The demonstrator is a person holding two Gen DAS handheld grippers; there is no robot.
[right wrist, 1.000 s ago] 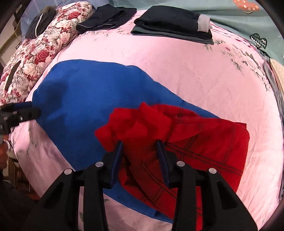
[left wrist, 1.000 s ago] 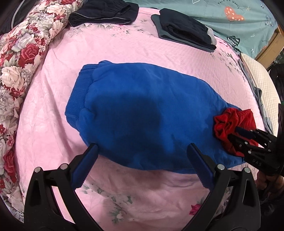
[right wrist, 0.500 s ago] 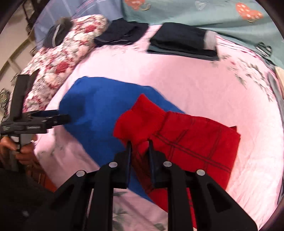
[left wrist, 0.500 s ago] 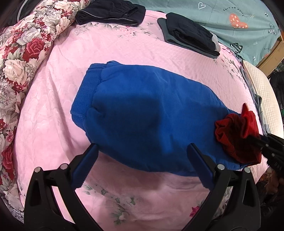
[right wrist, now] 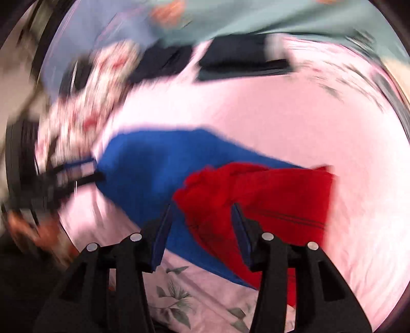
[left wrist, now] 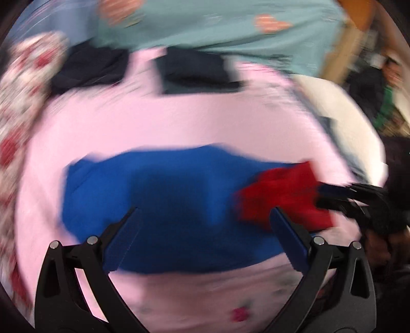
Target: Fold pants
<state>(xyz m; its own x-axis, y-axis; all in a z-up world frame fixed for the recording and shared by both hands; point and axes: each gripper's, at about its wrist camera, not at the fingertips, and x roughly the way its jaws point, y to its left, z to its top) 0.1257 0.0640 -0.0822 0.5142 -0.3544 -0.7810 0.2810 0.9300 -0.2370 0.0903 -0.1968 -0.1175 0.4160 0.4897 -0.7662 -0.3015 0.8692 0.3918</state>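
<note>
Both views are smeared by motion. Blue fleece pants (left wrist: 166,194) lie folded across the pink bedsheet (left wrist: 179,120). A red plaid-lined part (right wrist: 269,189) lies over their right end. My left gripper (left wrist: 205,210) hangs open and wide above the near edge of the blue pants (right wrist: 153,164), holding nothing. My right gripper (right wrist: 202,205) hovers over the near-left edge of the red part with its jaws opening. Red cloth shows between the jaws, but the pads do not press on it. The right gripper (left wrist: 333,194) also appears in the left wrist view, at the red part (left wrist: 279,194).
Two piles of dark folded clothes (left wrist: 194,71) (left wrist: 89,69) sit at the far side of the bed. A floral quilt (left wrist: 23,84) runs along the left and a teal sheet (left wrist: 217,23) lies behind. A hand (left wrist: 376,243) holds the right gripper.
Both grippers have lifted and drawn back from the pants, so more of the bed shows. The right jaws closed to a narrow gap at the red cloth, then spread apart again.
</note>
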